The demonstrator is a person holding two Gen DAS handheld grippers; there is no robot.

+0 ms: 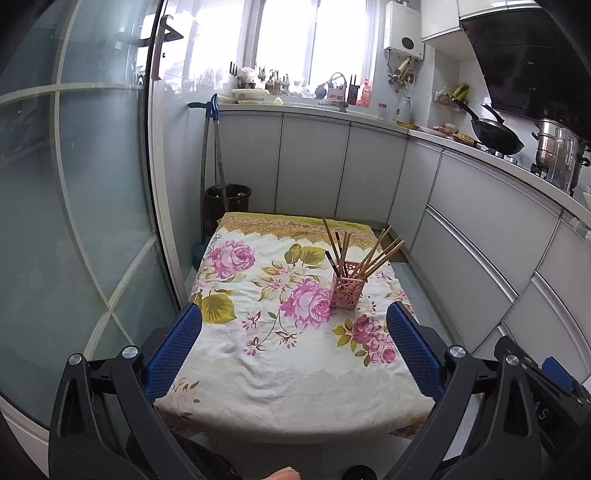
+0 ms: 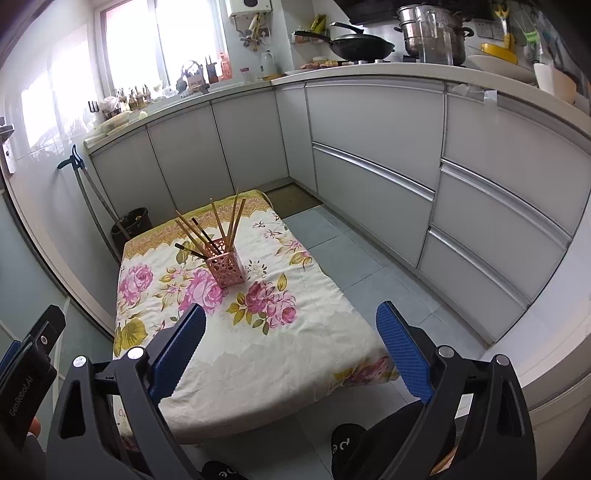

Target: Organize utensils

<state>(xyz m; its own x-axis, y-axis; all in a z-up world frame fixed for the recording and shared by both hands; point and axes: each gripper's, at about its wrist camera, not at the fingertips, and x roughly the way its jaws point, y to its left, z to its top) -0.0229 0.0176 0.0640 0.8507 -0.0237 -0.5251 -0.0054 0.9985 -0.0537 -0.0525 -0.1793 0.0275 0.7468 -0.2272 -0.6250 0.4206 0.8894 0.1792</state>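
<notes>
A: Where were the utensils?

B: The chopsticks point(image 1: 364, 251) stood bunched in a pink perforated holder point(image 1: 347, 290), fanned out and leaning to several sides. The holder sat upright on the floral tablecloth point(image 1: 258, 350) covering the low bench, toward the far half and well apart from both grippers.

A: And the jaws?

B: The left gripper point(image 1: 293, 347) had its jaws spread wide with nothing between them, only cloth showing in the gap. The right gripper point(image 2: 291, 350) was the same: jaws wide, holding nothing, hanging over the near right corner of the bench.

A: Did one camera show anything the other missed?

B: The left wrist view took in a glass door point(image 1: 74, 184) along the left and a black bin point(image 1: 227, 201) just past the far edge of the bench, with a long-handled tool leaning against the wall above it. The right wrist view caught the drawer fronts point(image 2: 373, 177) and the tiled floor point(image 2: 351, 258) beside the bench, plus black slippers point(image 2: 347, 439) at the bottom edge. It also showed part of the left gripper's body at its lower left. Both saw the wok point(image 2: 360, 46) and steel pot point(image 2: 432, 31) on the far kitchen counter, the right view more squarely.
</notes>
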